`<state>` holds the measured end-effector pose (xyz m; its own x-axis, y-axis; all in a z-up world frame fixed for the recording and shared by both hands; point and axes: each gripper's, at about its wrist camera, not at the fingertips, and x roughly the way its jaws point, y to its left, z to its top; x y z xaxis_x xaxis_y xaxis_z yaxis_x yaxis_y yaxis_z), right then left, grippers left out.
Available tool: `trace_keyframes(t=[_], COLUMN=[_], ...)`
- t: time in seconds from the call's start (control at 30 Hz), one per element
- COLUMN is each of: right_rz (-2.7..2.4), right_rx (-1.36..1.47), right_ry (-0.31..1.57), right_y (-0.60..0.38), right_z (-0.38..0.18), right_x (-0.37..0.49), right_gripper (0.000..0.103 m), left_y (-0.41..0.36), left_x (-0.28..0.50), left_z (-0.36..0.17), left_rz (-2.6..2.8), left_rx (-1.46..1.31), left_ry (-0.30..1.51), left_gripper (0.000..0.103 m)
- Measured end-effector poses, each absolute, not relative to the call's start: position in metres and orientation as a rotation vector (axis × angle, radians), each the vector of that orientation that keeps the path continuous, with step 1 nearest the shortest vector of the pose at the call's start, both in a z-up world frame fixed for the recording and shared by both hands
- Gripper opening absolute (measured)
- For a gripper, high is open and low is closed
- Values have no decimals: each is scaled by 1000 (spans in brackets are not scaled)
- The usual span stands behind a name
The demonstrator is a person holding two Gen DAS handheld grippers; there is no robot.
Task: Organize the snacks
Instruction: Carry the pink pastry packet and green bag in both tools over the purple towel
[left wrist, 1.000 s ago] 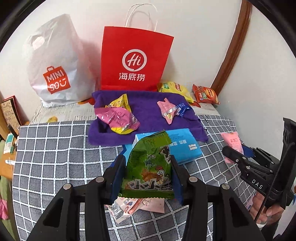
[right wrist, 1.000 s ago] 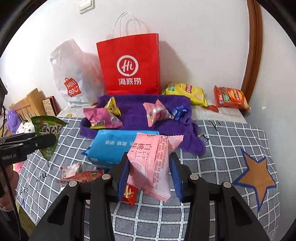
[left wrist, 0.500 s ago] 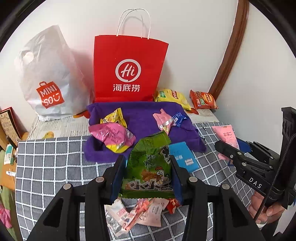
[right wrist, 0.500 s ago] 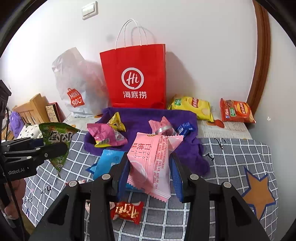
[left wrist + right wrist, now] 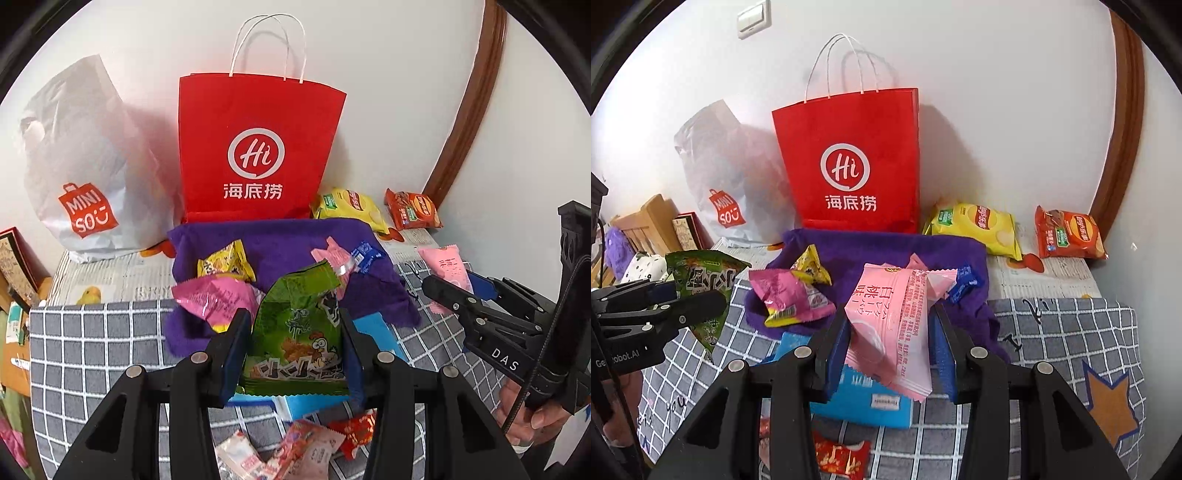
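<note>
Left gripper (image 5: 293, 350) clamped on green snack pack (image 5: 299, 332), raised above checked cloth. Right gripper (image 5: 890, 354) clamped on pink snack pack (image 5: 897, 325). Both aimed toward purple tray (image 5: 280, 236) holding other snacks. Step: carry to tray. Next: position over tray, release without knocking contents.

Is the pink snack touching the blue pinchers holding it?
Touching. The right wrist view shows the right gripper with both jaws pressed against the sides of the pink snack packet.

both wrist views face the red bag (image 5: 258, 147).
</note>
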<state>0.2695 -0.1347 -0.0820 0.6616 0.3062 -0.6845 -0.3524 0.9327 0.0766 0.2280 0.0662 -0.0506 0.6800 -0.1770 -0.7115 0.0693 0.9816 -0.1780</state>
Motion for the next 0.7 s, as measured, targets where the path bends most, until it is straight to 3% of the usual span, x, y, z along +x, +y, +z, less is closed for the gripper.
trace_keyframes(t=[0.7], right_rz=[361], right_rx=[-75], right_ry=[785], right_y=[-113], right_z=[-95], right_x=[355], right_gripper=[42], left_y=[82], left_x=[309], left_z=[-61], left_rz=[-145], left_rx=[-143], left_ry=[843], left_gripper=[44])
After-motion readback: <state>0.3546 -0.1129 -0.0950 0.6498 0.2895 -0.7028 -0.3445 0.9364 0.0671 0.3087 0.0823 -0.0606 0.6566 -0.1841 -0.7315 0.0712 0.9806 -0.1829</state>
